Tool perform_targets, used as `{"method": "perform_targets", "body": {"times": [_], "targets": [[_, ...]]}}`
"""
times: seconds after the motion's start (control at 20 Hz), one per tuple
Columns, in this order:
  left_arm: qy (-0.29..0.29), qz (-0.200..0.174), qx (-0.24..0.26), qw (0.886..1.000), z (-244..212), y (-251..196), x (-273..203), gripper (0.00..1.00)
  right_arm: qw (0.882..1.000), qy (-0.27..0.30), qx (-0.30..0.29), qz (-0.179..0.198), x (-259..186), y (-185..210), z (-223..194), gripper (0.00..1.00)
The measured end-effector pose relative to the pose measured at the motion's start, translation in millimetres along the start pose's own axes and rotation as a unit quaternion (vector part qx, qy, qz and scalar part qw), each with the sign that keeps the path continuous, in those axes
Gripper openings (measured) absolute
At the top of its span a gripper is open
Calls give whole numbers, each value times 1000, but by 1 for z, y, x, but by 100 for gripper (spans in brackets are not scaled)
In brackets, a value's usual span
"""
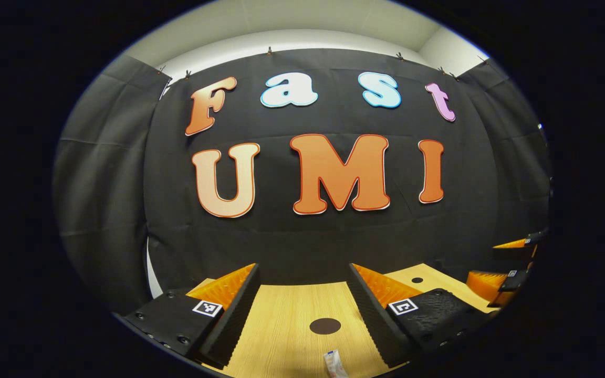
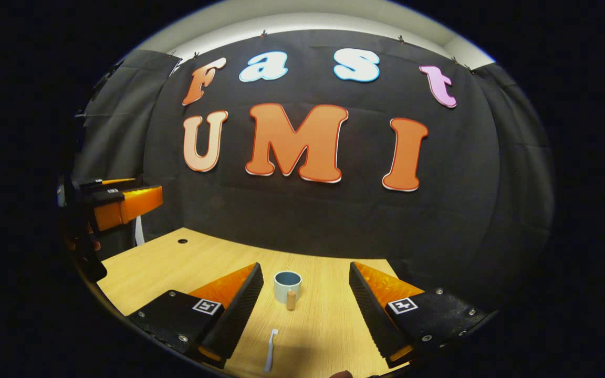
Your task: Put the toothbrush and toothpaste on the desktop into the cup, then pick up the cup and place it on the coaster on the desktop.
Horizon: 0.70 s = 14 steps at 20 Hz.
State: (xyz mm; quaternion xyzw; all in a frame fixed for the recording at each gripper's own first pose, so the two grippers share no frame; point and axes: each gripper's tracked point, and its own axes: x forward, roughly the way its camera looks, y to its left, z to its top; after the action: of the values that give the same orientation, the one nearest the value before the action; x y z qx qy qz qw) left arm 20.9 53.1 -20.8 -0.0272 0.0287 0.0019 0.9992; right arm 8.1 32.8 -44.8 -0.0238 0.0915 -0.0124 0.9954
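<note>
My left claw (image 1: 302,310): spread wide, nothing between its fingers, raised above the desktop.
My right claw (image 2: 305,307): spread wide too, holding nothing, above the desktop.
Desktop (image 2: 329,325): light wood grain, running back to the black cloth wall; it is my landmark for everything below.
Cup (image 2: 287,286): pale blue-grey, upright on the desktop, its mouth open upward and its wooden handle toward my right claw; seen between that claw's two fingers, farther along the wood.
Toothbrush (image 2: 270,350): white, lying flat on the desktop nearer to my right claw than the cup, apart from the cup.
Toothpaste (image 1: 334,363): a white tube flat on the desktop at the near edge of the left gripper view, partly cut off.
Coaster (image 1: 325,326): a dark round disc flat on the desktop, just beyond the toothpaste, bare on top.
My left claw from the right gripper view (image 2: 124,202): off to the side, above the desktop's far corner.
</note>
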Motion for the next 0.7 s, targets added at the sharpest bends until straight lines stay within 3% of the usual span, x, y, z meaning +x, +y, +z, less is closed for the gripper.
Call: {"method": "perform_targets", "body": {"times": [0.1, 0.25, 0.4, 0.7], "targets": [[8, 0, 7, 1000, -3, 2, 1, 99, 999, 52, 2, 7, 7, 4, -26, 99], [26, 2, 12, 1000, -11, 5, 2, 99, 988, 155, 10, 23, 19, 16, -77, 99], [48, 13, 15, 999, -23, 15, 0, 99, 967, 250, 14, 48, 28, 32, -126, 96], [85, 33, 24, 996, -46, 33, -2, 99, 927, 366, 12, 80, 28, 59, -183, 89]]}}
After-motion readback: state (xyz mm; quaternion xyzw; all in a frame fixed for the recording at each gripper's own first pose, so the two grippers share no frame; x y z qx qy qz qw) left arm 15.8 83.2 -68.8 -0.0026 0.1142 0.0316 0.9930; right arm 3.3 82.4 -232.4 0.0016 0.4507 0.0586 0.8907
